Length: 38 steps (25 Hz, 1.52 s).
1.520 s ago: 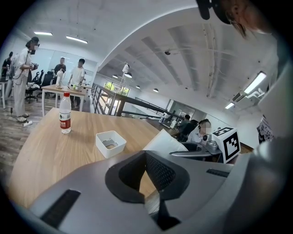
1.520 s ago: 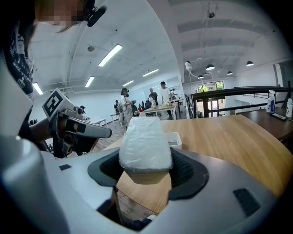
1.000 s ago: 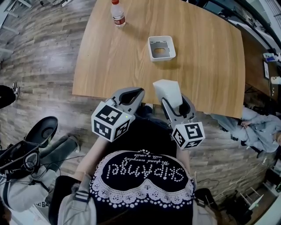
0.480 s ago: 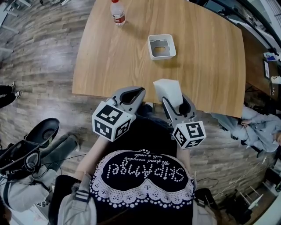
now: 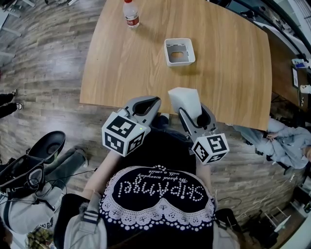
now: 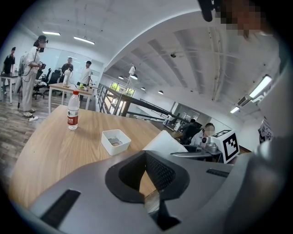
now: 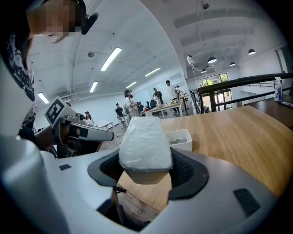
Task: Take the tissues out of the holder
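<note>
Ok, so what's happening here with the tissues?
A person is working with a handheld gripper in each hand. The right tongs are clamped on a white pack of tissues, held up near the table's front edge. The white holder sits farther back on the table with no tissues in it, so the pack is out. The left tongs are closed on nothing, beside the right ones. A water bottle stands at the table's far edge.

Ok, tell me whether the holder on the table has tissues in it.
No, the holder is empty; the right tool grips the tissue pack.
</note>
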Motion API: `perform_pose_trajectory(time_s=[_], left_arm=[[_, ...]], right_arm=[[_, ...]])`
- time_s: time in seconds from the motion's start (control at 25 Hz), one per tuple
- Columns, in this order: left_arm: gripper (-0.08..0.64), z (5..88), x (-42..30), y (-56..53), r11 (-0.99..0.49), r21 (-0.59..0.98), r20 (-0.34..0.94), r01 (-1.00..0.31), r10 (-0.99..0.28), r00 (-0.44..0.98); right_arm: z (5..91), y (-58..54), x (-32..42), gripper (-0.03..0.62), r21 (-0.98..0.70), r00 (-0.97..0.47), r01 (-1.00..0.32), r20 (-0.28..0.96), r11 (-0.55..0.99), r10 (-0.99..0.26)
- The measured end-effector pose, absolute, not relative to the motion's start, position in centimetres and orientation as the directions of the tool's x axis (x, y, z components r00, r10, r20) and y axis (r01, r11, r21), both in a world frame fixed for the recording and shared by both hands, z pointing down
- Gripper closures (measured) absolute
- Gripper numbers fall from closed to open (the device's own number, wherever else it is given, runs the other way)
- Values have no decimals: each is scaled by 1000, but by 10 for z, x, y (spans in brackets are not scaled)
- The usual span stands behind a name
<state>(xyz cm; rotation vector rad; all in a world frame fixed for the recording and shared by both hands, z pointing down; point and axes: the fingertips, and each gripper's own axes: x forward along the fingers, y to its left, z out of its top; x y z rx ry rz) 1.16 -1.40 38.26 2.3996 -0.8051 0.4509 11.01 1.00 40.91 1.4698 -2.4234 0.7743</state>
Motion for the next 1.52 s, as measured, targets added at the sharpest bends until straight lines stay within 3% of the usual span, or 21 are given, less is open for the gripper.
perform_pose_trajectory(time_s=[1.0,1.52], left_arm=[[554,386,11,-15,-665,409,475,-625,-429,768],[554,391,3,-25,-657,415,480,-629,-430,765]], right_arm=[[428,8,113,310,-467,-505,-834,433,293,-747],[426,-2,108,310,-412,-482,-858,443,306,-756]])
